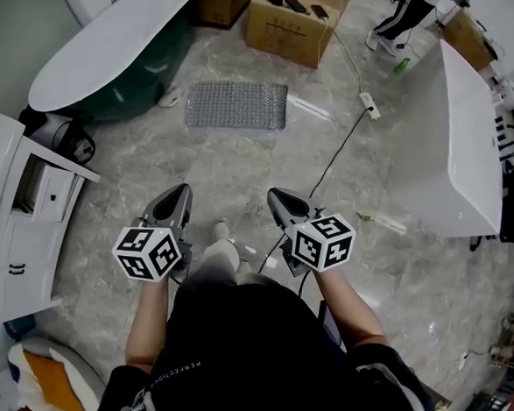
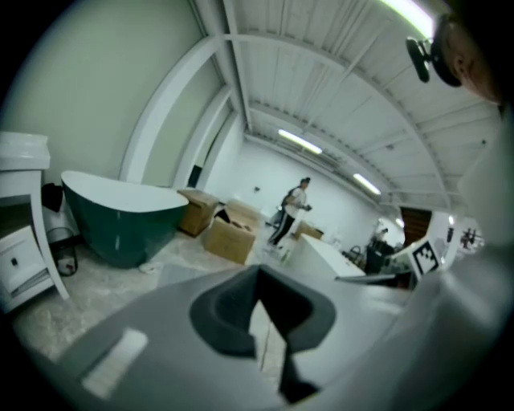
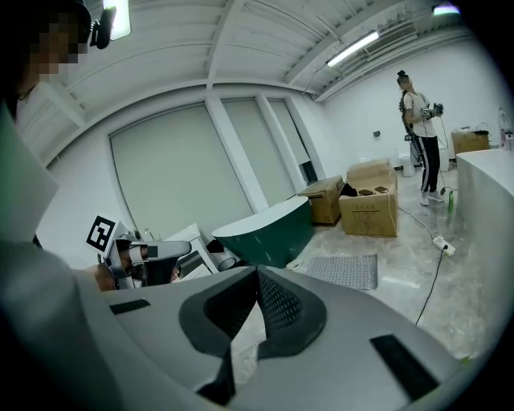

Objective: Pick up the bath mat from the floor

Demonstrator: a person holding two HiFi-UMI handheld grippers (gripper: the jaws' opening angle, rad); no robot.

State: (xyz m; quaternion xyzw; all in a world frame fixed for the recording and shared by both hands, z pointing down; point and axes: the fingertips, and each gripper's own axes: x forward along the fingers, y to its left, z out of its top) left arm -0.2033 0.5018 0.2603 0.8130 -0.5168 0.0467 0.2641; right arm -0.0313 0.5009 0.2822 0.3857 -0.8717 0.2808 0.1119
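The bath mat (image 1: 237,105) lies flat on the floor (image 1: 242,166), just beside the green bathtub (image 1: 110,54) and near a cardboard box (image 1: 291,25). The left gripper (image 1: 181,193) and the right gripper (image 1: 280,197) are well short of the mat. Both grippers have their jaws clenched together, with nothing between them.

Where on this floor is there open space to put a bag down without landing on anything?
Bare marble lies on the near side of the bath mat, left of the black cable. Another open stretch runs between that cable and the white unit. It is crowded farther back, by the bathtub and cardboard boxes.
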